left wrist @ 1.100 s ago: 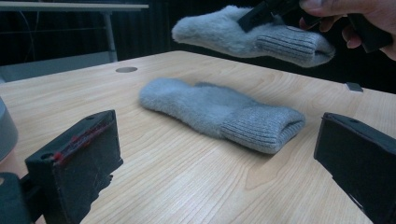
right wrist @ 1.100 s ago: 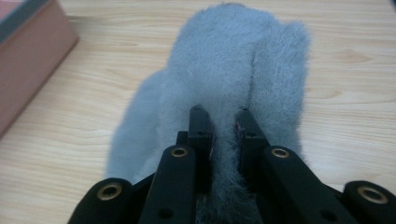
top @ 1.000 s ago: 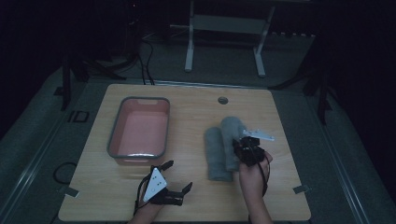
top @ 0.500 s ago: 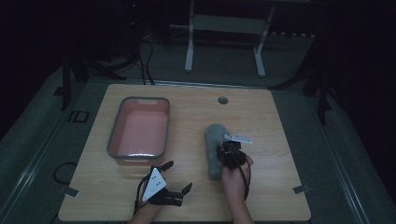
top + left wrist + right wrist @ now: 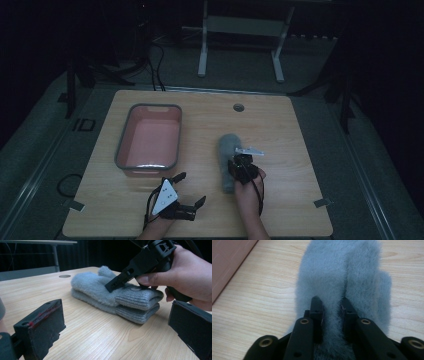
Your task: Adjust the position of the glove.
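Observation:
Two grey fuzzy mittens lie stacked, the upper mitten (image 5: 97, 283) on the lower mitten (image 5: 105, 305), right of the table's middle (image 5: 227, 150). My right gripper (image 5: 240, 161) comes down on the stack from the near side. Its jaws (image 5: 332, 307) pinch a ridge of the upper mitten's (image 5: 337, 272) fleece; they have just been opening a little, with the fleece still between the pads. In the left gripper view the right gripper (image 5: 117, 283) rests near the ribbed cuffs. My left gripper (image 5: 191, 188) stands open on the table near the front edge, its jaws (image 5: 116, 330) wide and bare.
A pink tray with a grey rim (image 5: 150, 107) sits on the left half of the wooden table; its edge (image 5: 227, 260) lies left of the mittens. A round cable hole (image 5: 238, 107) is near the far edge. A metal stand (image 5: 240, 30) is beyond the table.
The mittens lay side by side; my right gripper carried one leftward and down onto the other, so they now lie stacked. The left gripper has stayed put.

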Tool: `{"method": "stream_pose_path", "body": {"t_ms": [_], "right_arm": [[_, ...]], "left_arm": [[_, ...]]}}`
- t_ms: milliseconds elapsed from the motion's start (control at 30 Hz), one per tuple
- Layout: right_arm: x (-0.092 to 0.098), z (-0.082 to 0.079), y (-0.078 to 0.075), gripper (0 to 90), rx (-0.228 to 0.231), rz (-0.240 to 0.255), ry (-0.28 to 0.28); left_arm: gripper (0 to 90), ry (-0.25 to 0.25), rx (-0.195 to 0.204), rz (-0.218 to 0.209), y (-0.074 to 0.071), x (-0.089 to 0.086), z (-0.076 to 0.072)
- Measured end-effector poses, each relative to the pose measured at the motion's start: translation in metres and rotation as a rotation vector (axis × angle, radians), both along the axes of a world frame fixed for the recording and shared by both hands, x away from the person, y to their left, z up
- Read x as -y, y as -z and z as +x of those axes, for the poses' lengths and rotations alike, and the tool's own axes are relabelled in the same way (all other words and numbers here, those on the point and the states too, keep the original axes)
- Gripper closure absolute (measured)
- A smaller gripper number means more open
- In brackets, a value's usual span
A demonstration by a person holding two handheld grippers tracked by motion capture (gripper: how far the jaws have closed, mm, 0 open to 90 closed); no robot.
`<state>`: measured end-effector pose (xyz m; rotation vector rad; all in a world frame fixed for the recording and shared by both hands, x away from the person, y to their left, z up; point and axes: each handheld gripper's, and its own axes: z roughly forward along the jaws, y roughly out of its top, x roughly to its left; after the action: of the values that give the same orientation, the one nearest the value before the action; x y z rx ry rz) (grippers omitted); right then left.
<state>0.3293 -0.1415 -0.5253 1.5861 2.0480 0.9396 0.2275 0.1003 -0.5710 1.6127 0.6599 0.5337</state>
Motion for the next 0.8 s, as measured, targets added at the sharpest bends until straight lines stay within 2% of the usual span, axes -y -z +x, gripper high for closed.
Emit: {"method": "stream_pose_path", "body": {"t_ms": [133, 167, 200, 367, 433, 467, 500, 533, 633, 733, 800], "right_arm": [[0.001, 0.0, 0.001, 65.0, -0.008, 0.019, -0.007], [0.002, -0.001, -0.003, 60.4, -0.014, 0.048, -0.015], [0.003, -0.002, -0.007, 59.5, -0.01, 0.06, -0.02], [0.01, -0.002, -0.023, 46.4, 0.003, 0.062, -0.061], [0.019, -0.001, -0.032, 41.2, 0.02, 0.034, -0.086], [0.022, 0.0, -0.034, 38.2, 0.023, 0.022, -0.099], [0.03, 0.002, -0.036, 31.6, 0.026, 0.034, -0.11], [0.03, 0.002, -0.036, 31.6, 0.026, 0.034, -0.11], [0.041, 0.009, -0.036, 20.0, 0.034, 0.041, -0.123], [0.047, 0.016, -0.035, 19.9, 0.032, 0.002, -0.139], [0.048, 0.018, -0.032, 34.2, 0.032, -0.024, -0.159]], "left_arm": [[0.8, 0.001, -0.001, 0.0, 0.0, 0.0, 0.0], [0.8, 0.001, 0.0, 0.0, 0.0, 0.0, 0.0], [0.8, 0.001, 0.0, -0.001, 0.0, 0.0, 0.0], [0.8, 0.002, 0.003, 0.0, 0.0, 0.0, 0.0], [0.8, 0.003, 0.003, 0.0, 0.0, 0.0, 0.0], [0.8, 0.007, 0.002, 0.001, 0.0, 0.0, 0.0], [0.8, 0.01, 0.001, 0.001, 0.0, 0.0, 0.0], [0.8, 0.009, 0.001, 0.001, 0.0, 0.0, 0.0], [0.8, 0.008, 0.002, 0.002, 0.0, 0.0, 0.0], [0.8, 0.007, 0.002, 0.003, 0.0, 0.0, 0.0], [0.8, 0.005, 0.002, 0.003, 0.0, 0.0, 0.0]]}}
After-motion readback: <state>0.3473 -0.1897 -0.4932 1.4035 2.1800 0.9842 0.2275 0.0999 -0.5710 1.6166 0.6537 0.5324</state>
